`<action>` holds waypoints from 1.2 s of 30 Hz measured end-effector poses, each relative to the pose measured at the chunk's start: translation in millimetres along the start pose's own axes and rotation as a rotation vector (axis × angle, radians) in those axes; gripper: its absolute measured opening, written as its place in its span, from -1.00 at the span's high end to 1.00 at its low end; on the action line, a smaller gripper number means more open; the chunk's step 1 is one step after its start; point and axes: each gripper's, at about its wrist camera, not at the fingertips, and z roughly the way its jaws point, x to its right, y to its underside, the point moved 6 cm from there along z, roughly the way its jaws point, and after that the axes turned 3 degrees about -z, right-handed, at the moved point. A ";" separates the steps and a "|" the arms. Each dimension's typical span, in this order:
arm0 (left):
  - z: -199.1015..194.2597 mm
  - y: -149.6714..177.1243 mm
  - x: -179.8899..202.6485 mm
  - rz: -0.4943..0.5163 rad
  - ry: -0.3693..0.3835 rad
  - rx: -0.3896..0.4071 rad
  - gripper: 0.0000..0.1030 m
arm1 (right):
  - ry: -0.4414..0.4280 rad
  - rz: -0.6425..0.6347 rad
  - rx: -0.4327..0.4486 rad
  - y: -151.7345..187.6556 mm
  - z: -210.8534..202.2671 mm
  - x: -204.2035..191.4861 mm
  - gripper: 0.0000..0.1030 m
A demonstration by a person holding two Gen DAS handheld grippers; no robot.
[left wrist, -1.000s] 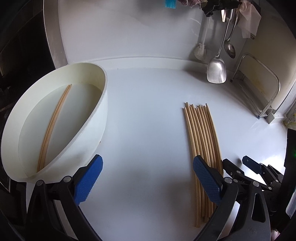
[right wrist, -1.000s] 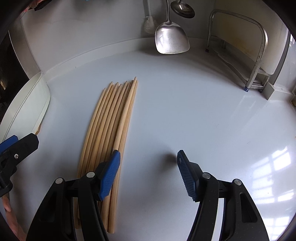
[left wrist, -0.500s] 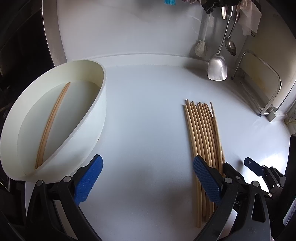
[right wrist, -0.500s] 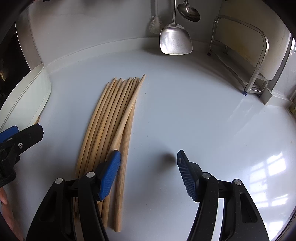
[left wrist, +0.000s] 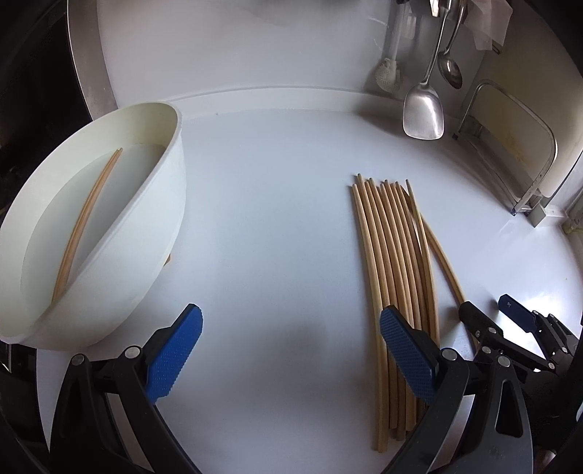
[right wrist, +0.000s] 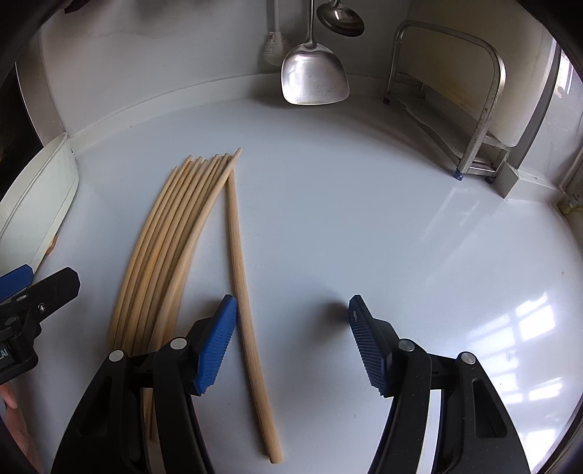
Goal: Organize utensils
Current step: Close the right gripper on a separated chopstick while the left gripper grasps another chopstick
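Several wooden chopsticks lie in a row on the white counter; they also show in the right wrist view. One chopstick lies apart at the row's right side, between my right gripper's fingers; it shows in the left wrist view too. A white bowl at the left holds two chopsticks. My left gripper is open and empty between bowl and row. My right gripper is open, low over the counter, its left pad beside the single chopstick.
A steel spatula, a ladle and a brush hang at the back wall. A metal rack stands at the back right. The bowl's rim shows at the left edge of the right wrist view.
The rightmost chopstick has been pushed out of the row to the right and now lies apart, angled. My right gripper has shifted right so the stick sits between its fingers.
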 end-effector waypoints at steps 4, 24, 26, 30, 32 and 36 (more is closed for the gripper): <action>7.8 2.5 5.6 0.003 0.008 -0.015 -0.87 | 0.005 0.010 0.000 1.6 -0.7 10.3 -0.19; 24.2 12.0 10.3 0.006 -0.030 -0.044 -0.87 | -0.045 0.005 0.026 -4.4 0.2 23.8 -0.19; 28.3 10.8 12.4 0.004 -0.027 -0.049 -0.87 | -0.049 0.004 0.026 -5.0 1.2 24.6 -0.19; 32.0 9.5 13.1 0.015 -0.053 -0.051 -0.88 | -0.055 -0.006 0.025 -7.4 3.9 26.1 -0.19; 32.9 8.1 11.1 -0.001 -0.054 -0.055 -0.88 | -0.059 -0.012 0.027 -9.0 5.1 26.4 -0.19; 34.4 2.4 7.9 -0.007 -0.081 -0.047 -0.88 | -0.057 -0.036 0.025 -11.3 8.8 24.1 -0.19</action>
